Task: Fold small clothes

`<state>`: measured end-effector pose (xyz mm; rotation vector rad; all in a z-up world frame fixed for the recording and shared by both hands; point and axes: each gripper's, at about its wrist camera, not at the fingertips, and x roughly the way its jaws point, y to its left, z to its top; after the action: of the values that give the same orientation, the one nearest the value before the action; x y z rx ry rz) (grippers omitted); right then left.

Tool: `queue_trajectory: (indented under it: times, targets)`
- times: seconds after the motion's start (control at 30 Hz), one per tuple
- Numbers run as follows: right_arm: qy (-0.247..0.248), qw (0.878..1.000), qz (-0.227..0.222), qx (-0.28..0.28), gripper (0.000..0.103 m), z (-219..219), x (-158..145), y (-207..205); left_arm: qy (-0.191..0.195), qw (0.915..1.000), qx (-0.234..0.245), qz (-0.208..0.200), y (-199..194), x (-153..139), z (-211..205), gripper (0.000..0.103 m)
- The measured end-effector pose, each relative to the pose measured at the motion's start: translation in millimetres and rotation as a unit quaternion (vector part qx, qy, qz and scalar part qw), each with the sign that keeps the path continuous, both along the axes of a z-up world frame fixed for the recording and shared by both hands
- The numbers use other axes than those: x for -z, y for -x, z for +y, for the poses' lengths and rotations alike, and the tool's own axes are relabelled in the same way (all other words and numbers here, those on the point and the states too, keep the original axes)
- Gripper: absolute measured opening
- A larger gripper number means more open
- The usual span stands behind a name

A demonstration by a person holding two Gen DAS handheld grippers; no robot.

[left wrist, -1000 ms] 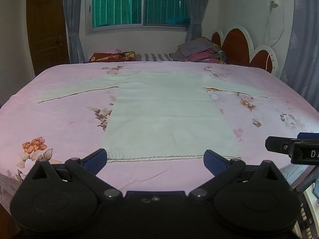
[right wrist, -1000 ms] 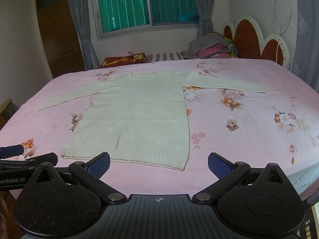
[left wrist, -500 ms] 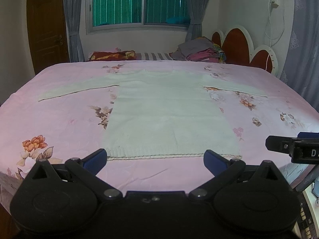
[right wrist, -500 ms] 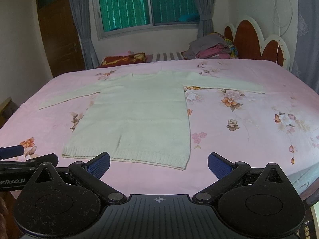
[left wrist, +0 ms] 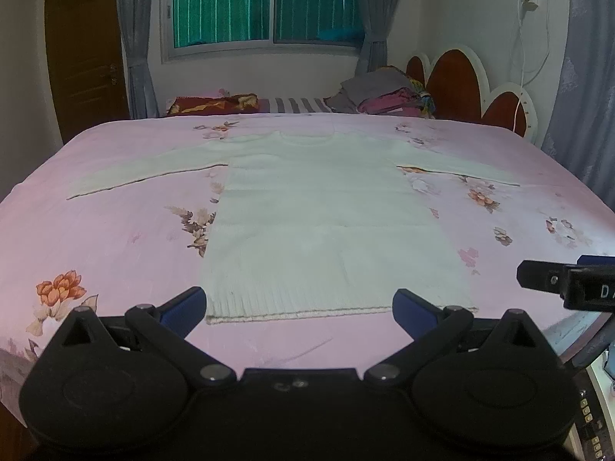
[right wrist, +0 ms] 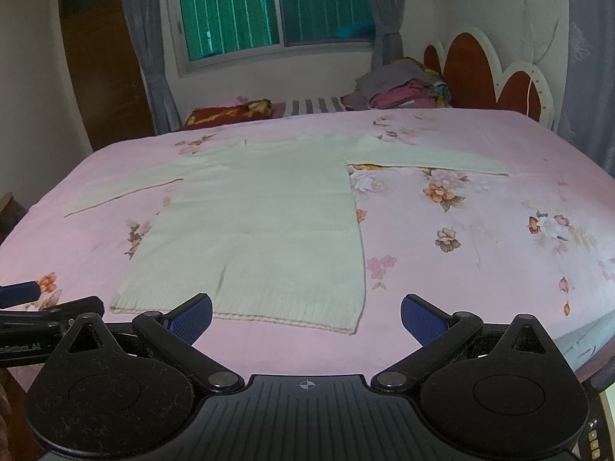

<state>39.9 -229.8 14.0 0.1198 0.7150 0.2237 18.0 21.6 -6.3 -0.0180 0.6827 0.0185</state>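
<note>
A pale cream knit sweater (left wrist: 323, 215) (right wrist: 261, 226) lies flat on the pink floral bed, both sleeves spread out sideways and its ribbed hem toward me. My left gripper (left wrist: 300, 307) hovers open just in front of the hem, nothing between its blue pads. My right gripper (right wrist: 306, 317) is open too, low over the hem's right corner, holding nothing. At the right edge of the left wrist view the right gripper shows again as a black bar (left wrist: 565, 282).
The pink bedsheet (left wrist: 115, 238) (right wrist: 480, 230) stretches wide on both sides of the sweater. A pile of folded clothes (left wrist: 384, 98) and a dark red pillow (left wrist: 213, 103) sit at the far edge near the headboard (left wrist: 461, 88). The bed's front edge lies just under the grippers.
</note>
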Motion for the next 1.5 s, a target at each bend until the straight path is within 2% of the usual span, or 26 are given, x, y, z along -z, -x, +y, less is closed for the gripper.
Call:
queue_trajectory:
  times: [0.2, 0.43, 0.6, 0.7, 0.77, 0.87, 1.0, 1.1, 1.37, 1.4, 1.43, 1.47, 1.5]
  targets:
    - [0.008, 1.0, 0.004, 0.014, 0.103, 5.1, 3.8, -27.5, 0.0, 1.0, 0.005, 0.006, -29.5, 3.8, 9.4, 0.103]
    - [0.055, 0.998, -0.005, 0.029, 0.103, 20.8, 10.0, -70.7, 0.001, 0.9998, 0.02, 0.005, -81.9, 5.8, 19.9, 0.103]
    - [0.052, 0.998, 0.0, 0.046, 0.103, 25.0, 12.3, -101.2, 0.004, 0.9992, 0.041, 0.001, -117.6, 6.5, 22.0, 0.103]
    - [0.051, 0.997, 0.0, 0.061, 0.103, 22.5, 14.1, -116.7, 0.03, 0.9987, 0.041, 0.003, -136.4, 11.2, 27.7, 0.103]
    - [0.046, 0.996, 0.003, 0.077, 0.103, 16.6, 16.0, -128.9, 0.033, 0.9986, 0.04, 0.005, -148.6, 13.7, 29.0, 0.103]
    - [0.039, 0.994, -0.001, 0.1, 0.103, 2.9, 15.6, -141.3, 0.019, 0.9987, 0.048, 0.001, -164.8, 18.2, 22.2, 0.103]
    - [0.015, 0.991, -0.008, 0.131, 0.103, -25.1, 16.1, -160.0, 0.038, 0.9981, 0.048, 0.001, -192.3, 29.3, 14.9, 0.103]
    - [0.008, 0.988, -0.011, 0.154, 0.103, -49.0, 18.8, -182.7, 0.032, 0.9986, 0.041, 0.01, -217.9, 38.4, 5.6, 0.103]
    - [-0.003, 0.981, -0.017, 0.192, 0.102, -120.4, 42.9, -274.4, 0.007, 0.9985, 0.016, 0.051, -300.3, 58.8, -23.6, 0.103]
    - [-0.01, 0.98, -0.016, 0.199, 0.098, -133.9, 48.2, -288.7, 0.005, 0.9984, 0.015, 0.055, -312.9, 61.9, -29.3, 0.103]
    - [-0.016, 0.978, -0.013, 0.206, 0.069, -146.7, 53.5, -302.7, 0.002, 0.9982, 0.013, 0.059, -324.4, 65.0, -34.4, 0.103]
    - [-0.02, 0.977, -0.004, 0.212, 0.053, -158.3, 59.2, -315.1, -0.002, 0.9979, 0.012, 0.063, -336.4, 67.8, -41.3, 0.103]
    - [-0.026, 0.975, 0.007, 0.222, 0.053, -171.2, 65.7, -327.5, -0.007, 0.9977, 0.012, 0.067, -348.6, 70.6, -49.0, 0.103]
